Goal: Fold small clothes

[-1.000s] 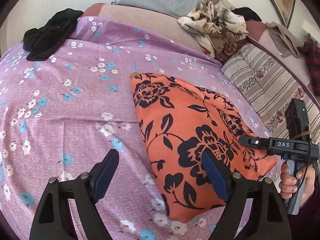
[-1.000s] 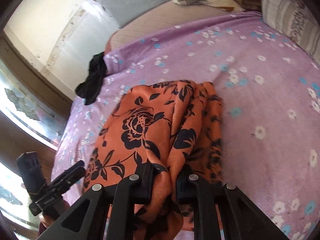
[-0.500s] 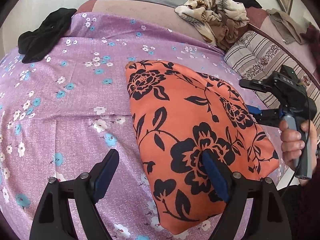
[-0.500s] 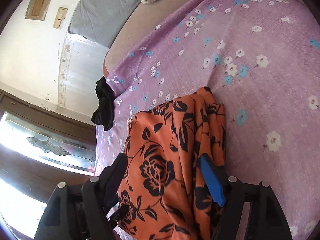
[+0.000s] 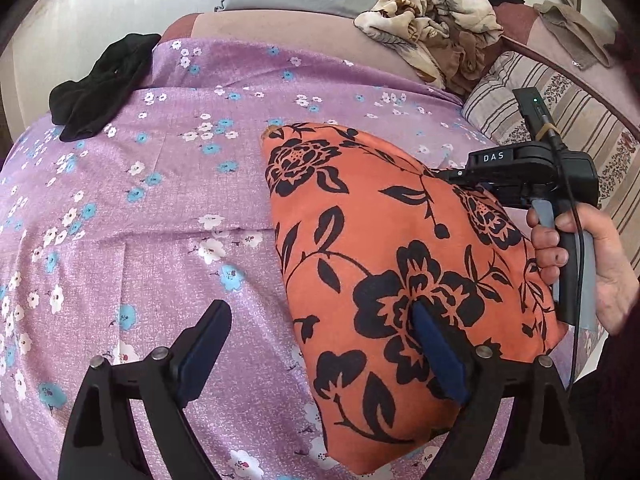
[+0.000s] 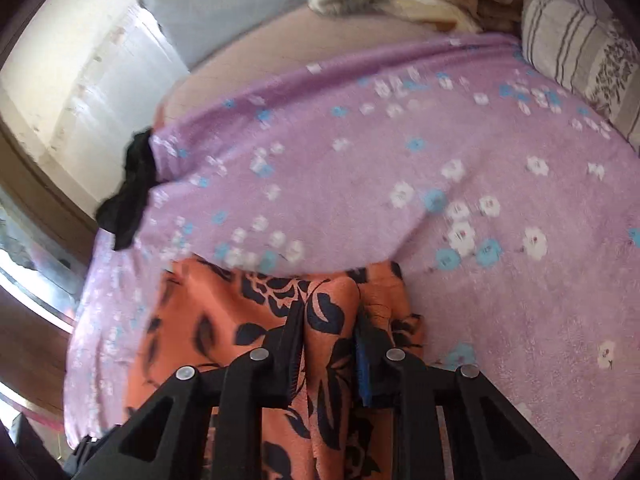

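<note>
Purple floral bedsheet (image 5: 168, 248) covers the bed and serves as the folding surface. Nearest the left wrist camera, left tool (image 5: 320, 356) hovers with its jaws spread wide and opening further, nothing pinched; one blue pad overlaps the near part of the orange floral garment (image 5: 380, 264), likely waiting to take a corner once the other side is set. Garment lies flat on the sheet, toward the person's right, already doubled into a roughly triangular shape, so the fold looks partway done. Right tool (image 6: 330, 344) sits at the garment's right edge with jaws closing on a bunched ridge of the orange cloth; fabric is clearly between the pads, probably gripped so that edge can be carried over. A hand (image 5: 588, 264) holds that tool's handle. Right view is blurred. Farther off, a black garment (image 5: 100, 84) rests at the sheet's far left edge, apparently queued. Beyond, a crumpled beige patterned cloth (image 5: 432, 28) and striped pillow (image 5: 532, 108) sit by the headboard.
</note>
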The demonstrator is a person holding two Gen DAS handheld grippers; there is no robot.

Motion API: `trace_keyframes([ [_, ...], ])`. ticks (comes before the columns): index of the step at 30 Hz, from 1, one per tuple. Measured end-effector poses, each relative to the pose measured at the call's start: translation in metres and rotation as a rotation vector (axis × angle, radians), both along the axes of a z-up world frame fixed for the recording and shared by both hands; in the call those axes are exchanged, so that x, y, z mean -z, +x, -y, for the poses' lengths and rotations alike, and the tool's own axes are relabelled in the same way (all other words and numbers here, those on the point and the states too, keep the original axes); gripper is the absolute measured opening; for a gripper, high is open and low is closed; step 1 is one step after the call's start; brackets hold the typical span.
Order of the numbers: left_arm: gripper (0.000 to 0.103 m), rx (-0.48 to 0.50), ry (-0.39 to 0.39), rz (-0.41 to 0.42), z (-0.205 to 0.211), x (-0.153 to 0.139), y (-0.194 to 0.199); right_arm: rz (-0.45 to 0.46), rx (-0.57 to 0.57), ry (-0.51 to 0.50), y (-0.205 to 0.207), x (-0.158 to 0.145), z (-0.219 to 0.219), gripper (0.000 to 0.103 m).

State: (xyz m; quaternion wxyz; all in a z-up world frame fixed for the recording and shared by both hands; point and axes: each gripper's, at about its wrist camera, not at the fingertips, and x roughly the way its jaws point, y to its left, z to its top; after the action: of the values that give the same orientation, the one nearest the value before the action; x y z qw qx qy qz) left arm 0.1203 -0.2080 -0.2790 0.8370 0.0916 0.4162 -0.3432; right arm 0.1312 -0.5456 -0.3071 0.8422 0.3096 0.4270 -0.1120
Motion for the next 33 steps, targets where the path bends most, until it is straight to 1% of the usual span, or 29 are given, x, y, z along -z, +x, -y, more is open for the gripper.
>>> trace_keyframes([
  [2,0.096,-0.009,0.001,-0.001,-0.001,0.001,0.001,0.021,0.013,-0.018,-0.004,-0.011,0.000,0.023],
  [3,0.096,-0.009,0.001,-0.004,-0.001,0.000,0.002,0.029,0.027,-0.050,-0.009,-0.020,-0.002,0.026],
  [4,0.096,-0.008,0.001,-0.004,-0.002,-0.001,0.002,0.039,0.048,-0.095,-0.015,-0.030,-0.006,0.026],
  [5,0.096,-0.006,0.004,-0.002,-0.002,-0.001,0.001,0.064,0.060,-0.144,-0.023,-0.040,-0.010,0.026],
  [6,0.096,-0.004,0.007,0.001,-0.003,-0.001,0.000,0.109,0.050,-0.184,-0.031,-0.051,-0.016,0.027],
  [7,0.096,-0.003,0.011,0.002,-0.003,-0.001,-0.001,0.151,0.021,-0.195,-0.038,-0.060,-0.022,0.027],
  [8,0.096,-0.004,0.014,0.002,-0.003,0.000,-0.002,0.174,-0.013,-0.182,-0.043,-0.068,-0.028,0.027],
  [10,0.096,-0.007,0.013,-0.001,-0.004,0.000,-0.003,0.187,-0.060,-0.154,-0.051,-0.075,-0.042,0.026],
  [11,0.096,-0.011,0.012,-0.004,-0.004,0.001,-0.004,0.173,-0.084,-0.141,-0.053,-0.073,-0.048,0.026],
  [12,0.096,-0.015,0.013,-0.005,-0.005,0.002,-0.004,0.136,-0.100,-0.130,-0.051,-0.068,-0.054,0.026],
  [13,0.096,-0.020,0.017,-0.007,-0.004,0.002,-0.005,0.077,-0.112,-0.123,-0.045,-0.058,-0.058,0.026],
  [15,0.096,-0.023,0.027,-0.018,-0.003,0.005,-0.005,-0.061,-0.125,-0.125,-0.030,-0.026,-0.063,0.025],
  [16,0.096,-0.028,0.033,-0.019,-0.003,0.006,-0.006,-0.076,-0.124,-0.139,-0.027,-0.020,-0.063,0.023],
  [18,0.096,-0.034,0.037,-0.016,-0.004,0.006,-0.008,-0.062,-0.110,-0.150,-0.025,-0.031,-0.063,0.023],
  [19,0.096,-0.034,0.039,-0.014,-0.004,0.006,-0.008,-0.035,-0.103,-0.144,-0.024,-0.038,-0.063,0.023],
  [20,0.096,-0.033,0.040,-0.012,-0.004,0.006,-0.008,0.009,-0.109,-0.130,-0.024,-0.045,-0.064,0.026],
  [21,0.096,-0.032,0.041,-0.008,-0.004,0.006,-0.009,0.042,-0.124,-0.117,-0.020,-0.052,-0.066,0.026],
  [22,0.097,-0.030,0.044,-0.004,-0.004,0.007,-0.009,0.056,-0.146,-0.106,-0.014,-0.057,-0.071,0.026],
  [24,0.102,-0.035,0.047,-0.001,-0.005,0.009,-0.008,0.053,-0.213,-0.086,0.005,-0.060,-0.085,0.026],
  [25,0.103,-0.038,0.044,-0.009,-0.005,0.010,-0.007,0.048,-0.250,-0.083,0.016,-0.059,-0.092,0.026],
  [26,0.103,-0.039,0.039,-0.025,-0.006,0.011,-0.005,0.036,-0.281,-0.079,0.028,-0.055,-0.100,0.026],
  [28,0.103,-0.038,0.031,-0.060,-0.007,0.014,-0.001,-0.024,-0.320,-0.055,0.055,-0.036,-0.110,0.026],
  [30,0.103,-0.020,0.046,-0.045,-0.005,0.013,-0.001,-0.131,-0.317,-0.058,0.081,-0.005,-0.111,0.025],
  [31,0.103,-0.013,0.064,-0.025,-0.002,0.013,-0.002,-0.147,-0.326,-0.062,0.091,0.007,-0.110,0.025],
  [32,0.103,0.000,0.072,-0.012,-0.001,0.013,-0.003,-0.113,-0.325,-0.052,0.094,0.010,-0.108,0.025],
  [33,0.103,0.006,0.078,-0.006,0.000,0.013,-0.003,-0.098,-0.321,-0.043,0.095,0.007,-0.106,0.025],
])
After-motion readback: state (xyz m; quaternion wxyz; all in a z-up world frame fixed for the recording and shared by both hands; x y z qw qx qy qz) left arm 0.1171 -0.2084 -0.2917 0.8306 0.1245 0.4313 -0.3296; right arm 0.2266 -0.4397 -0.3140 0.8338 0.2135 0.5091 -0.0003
